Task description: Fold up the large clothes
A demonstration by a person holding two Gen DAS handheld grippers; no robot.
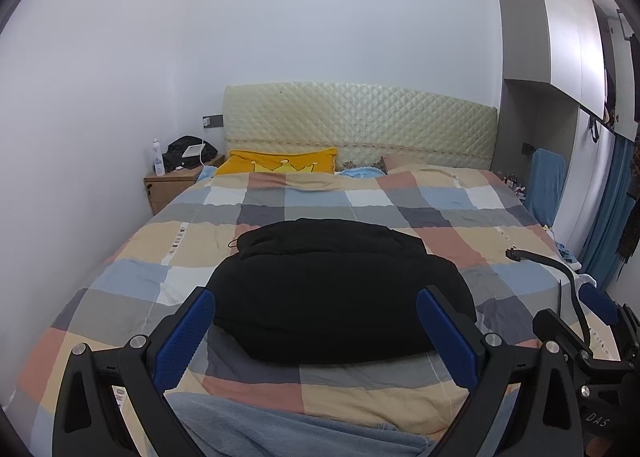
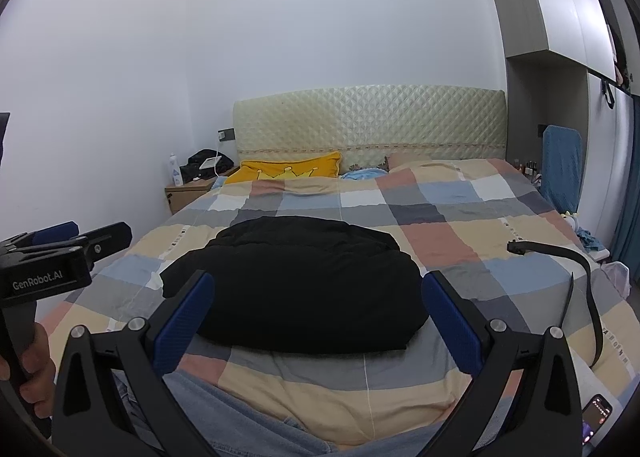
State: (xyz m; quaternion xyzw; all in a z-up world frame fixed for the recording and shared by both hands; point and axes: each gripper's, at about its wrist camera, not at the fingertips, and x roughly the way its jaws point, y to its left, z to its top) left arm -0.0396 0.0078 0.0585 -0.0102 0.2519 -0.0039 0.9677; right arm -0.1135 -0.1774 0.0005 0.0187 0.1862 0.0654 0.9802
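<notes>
The black garment (image 1: pixel 332 289) lies in a compact, already doubled-over bundle on the checked bedspread (image 1: pixel 460 253), near the foot of the bed, its long axis across the bed. It sits directly ahead of both grippers: the left gripper (image 1: pixel 316 333) and the right gripper (image 2: pixel 316 321) each hover just short of the near edge with jaws spread wide and empty, neither touching the fabric. Neither gripper is clearly nearer; judged from the views, each can advance straight forward to reach the near hem.
</notes>
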